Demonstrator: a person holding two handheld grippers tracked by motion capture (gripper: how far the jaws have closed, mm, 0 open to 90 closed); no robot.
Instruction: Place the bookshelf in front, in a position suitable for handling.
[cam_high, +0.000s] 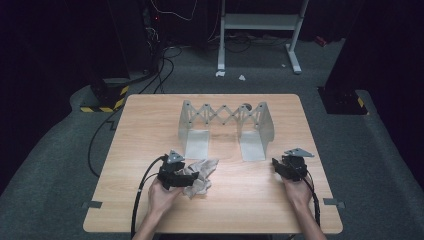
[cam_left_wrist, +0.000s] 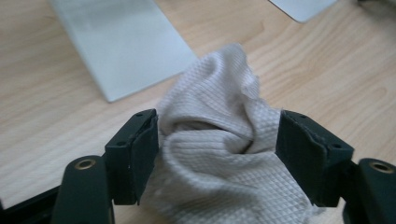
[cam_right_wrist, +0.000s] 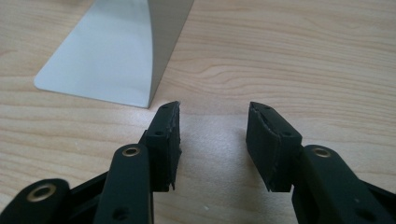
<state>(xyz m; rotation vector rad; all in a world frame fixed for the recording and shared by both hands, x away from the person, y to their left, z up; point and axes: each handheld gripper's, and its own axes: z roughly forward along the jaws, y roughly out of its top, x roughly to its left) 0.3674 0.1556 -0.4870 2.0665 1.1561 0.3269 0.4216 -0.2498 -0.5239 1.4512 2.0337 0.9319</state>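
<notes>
Cloth sits crumpled between the left gripper's parted jaws

Left gripper (cam_left_wrist: 217, 154) released, the cloth (cam_left_wrist: 219, 140) bunched between its pads on the desk (cam_high: 150, 125); right gripper (cam_right_wrist: 212, 140) released, well apart.

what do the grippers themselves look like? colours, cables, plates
Both grippers, left and right, are black with two blocky jaws and brass-ringed pivot holes. Each carries a grey three-cornered plate on top and trails a black cable along the forearm. The forearms are bare; no sleeves show.
</notes>
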